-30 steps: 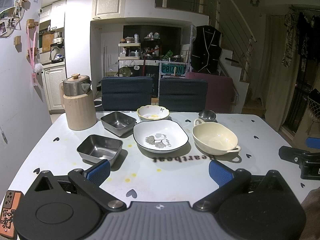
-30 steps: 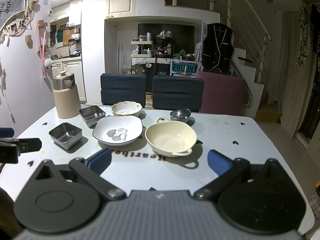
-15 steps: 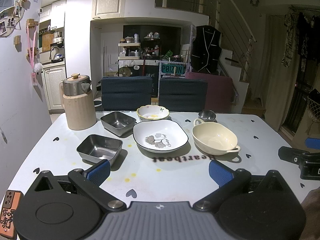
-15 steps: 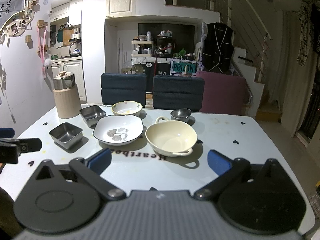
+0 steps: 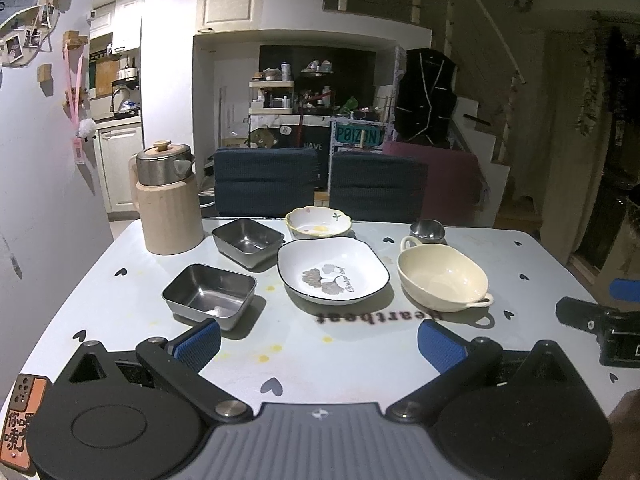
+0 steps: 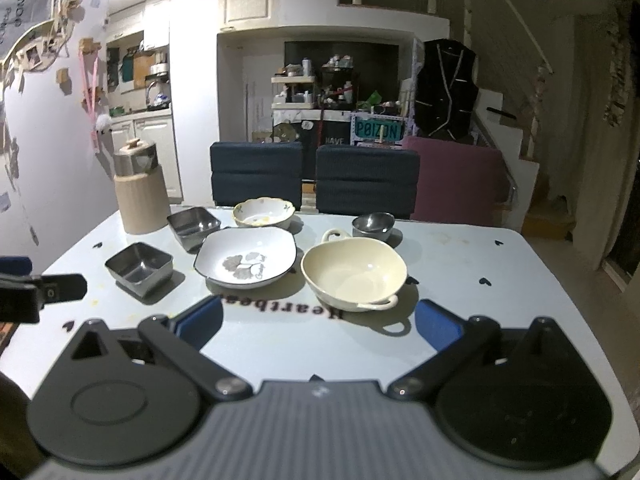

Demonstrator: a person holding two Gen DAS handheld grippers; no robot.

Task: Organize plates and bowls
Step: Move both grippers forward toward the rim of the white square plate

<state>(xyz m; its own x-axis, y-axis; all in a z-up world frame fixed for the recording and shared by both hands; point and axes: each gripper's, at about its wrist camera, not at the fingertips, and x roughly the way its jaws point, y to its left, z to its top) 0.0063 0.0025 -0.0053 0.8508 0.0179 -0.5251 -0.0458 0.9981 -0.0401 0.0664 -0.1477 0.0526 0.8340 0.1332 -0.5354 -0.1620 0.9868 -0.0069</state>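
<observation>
On the white table (image 5: 360, 356) stand two square steel trays (image 5: 209, 294) (image 5: 248, 240), a white leaf-printed plate (image 5: 333, 272), a small flowered bowl (image 5: 318, 222), a cream two-handled bowl (image 5: 442, 280) and a small steel bowl (image 5: 427, 230). My left gripper (image 5: 320, 346) is open near the table's front edge, holding nothing, its left pad close to the near tray. My right gripper (image 6: 320, 322) is open too, just short of the cream bowl (image 6: 354, 274) and the plate (image 6: 246, 262). Each gripper shows at the other view's edge.
A beige jug with a steel lid (image 5: 168, 200) stands at the table's back left. Two dark blue chairs (image 5: 266, 182) and a maroon seat (image 5: 444, 188) line the far side. A wall runs along the left.
The right gripper has crept slightly forward toward the dishes. The left gripper and all dishes look unmoved.
</observation>
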